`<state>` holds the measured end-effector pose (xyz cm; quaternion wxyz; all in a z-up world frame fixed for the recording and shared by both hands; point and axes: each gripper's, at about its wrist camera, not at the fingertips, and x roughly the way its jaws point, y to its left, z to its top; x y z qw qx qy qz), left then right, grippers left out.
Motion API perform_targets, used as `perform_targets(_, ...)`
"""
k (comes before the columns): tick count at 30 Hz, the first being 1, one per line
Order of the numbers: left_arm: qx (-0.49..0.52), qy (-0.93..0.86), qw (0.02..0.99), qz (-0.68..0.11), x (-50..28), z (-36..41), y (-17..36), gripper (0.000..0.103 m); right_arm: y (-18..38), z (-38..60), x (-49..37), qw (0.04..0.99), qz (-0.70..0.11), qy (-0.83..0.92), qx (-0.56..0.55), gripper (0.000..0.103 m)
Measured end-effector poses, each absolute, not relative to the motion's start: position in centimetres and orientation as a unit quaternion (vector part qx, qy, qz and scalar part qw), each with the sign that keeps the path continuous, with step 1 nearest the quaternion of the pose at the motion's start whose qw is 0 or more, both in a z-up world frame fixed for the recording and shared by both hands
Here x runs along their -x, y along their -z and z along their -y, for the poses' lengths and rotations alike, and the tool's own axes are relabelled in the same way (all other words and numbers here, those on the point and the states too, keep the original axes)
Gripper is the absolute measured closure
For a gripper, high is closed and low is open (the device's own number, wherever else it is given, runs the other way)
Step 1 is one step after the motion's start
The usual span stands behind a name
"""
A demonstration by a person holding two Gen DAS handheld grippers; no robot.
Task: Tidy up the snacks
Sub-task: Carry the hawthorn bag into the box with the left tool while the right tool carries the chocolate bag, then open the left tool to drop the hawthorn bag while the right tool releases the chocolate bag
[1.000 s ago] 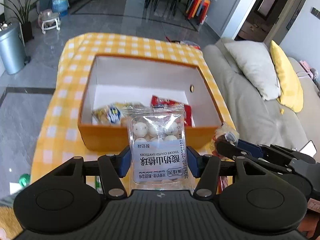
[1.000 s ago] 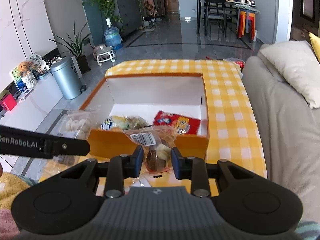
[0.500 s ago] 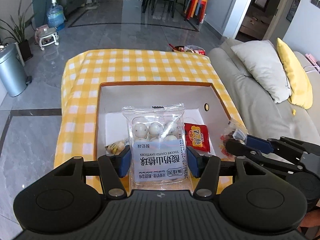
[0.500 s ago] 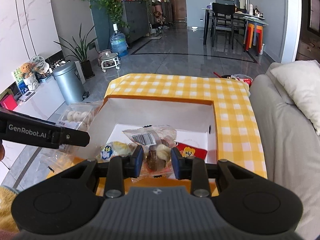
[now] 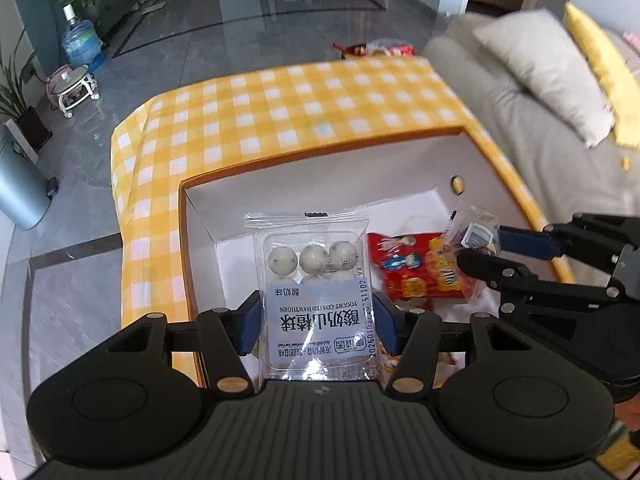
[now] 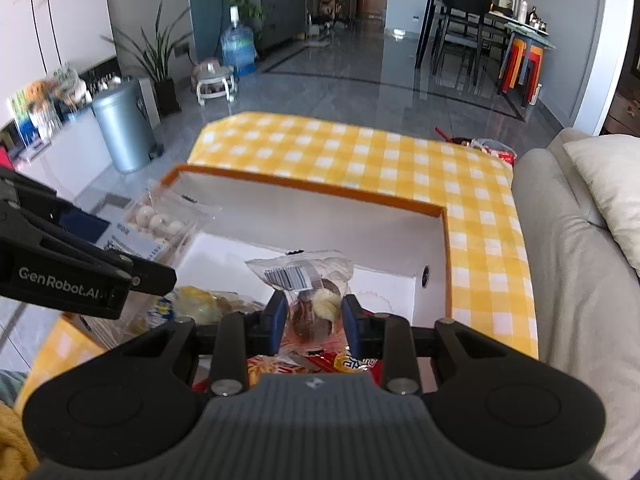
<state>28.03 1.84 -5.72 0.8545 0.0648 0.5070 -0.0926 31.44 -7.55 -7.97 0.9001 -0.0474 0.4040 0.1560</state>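
Note:
My left gripper point(image 5: 316, 320) is shut on a clear pack of yogurt-coated hawthorn balls point(image 5: 316, 280) and holds it over the left part of the open orange box point(image 5: 320, 152). My right gripper point(image 6: 314, 322) is shut on a clear pastry packet point(image 6: 310, 292) and holds it over the box's white inside point(image 6: 312, 216). A red snack bag point(image 5: 416, 268) lies on the box floor. A yellow snack pack point(image 6: 200, 306) lies in the box at the left. Each gripper shows in the other's view: the right gripper point(image 5: 480, 248), the left gripper point(image 6: 152, 256).
The box stands on a table with a yellow checked cloth point(image 5: 304, 108). A grey sofa point(image 6: 572, 264) with pillows runs along the right. A metal bin point(image 6: 122, 128) and a water bottle point(image 6: 238, 50) stand on the floor to the left.
Both grippers have moved forward with their packets, from before the box's near wall to above its inside. Both stay shut.

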Motion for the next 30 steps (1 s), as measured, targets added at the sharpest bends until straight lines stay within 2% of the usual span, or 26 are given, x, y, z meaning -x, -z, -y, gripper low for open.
perform_targets(14, -0.136, 0.099, 0.827, -0.536, -31.1, -0.6, 10.4, 0.039, 13.2, 5.3, -36.0, 0.869, -0.457, -0.16, 0.106, 0.076)
perform_targets(30, -0.142, 0.089, 0.816, -0.553, -33.3, -0.2, 12.3, 0.036, 15.6, 5.2, -37.3, 0.852, -0.485, -0.153, 0.123, 0.074)
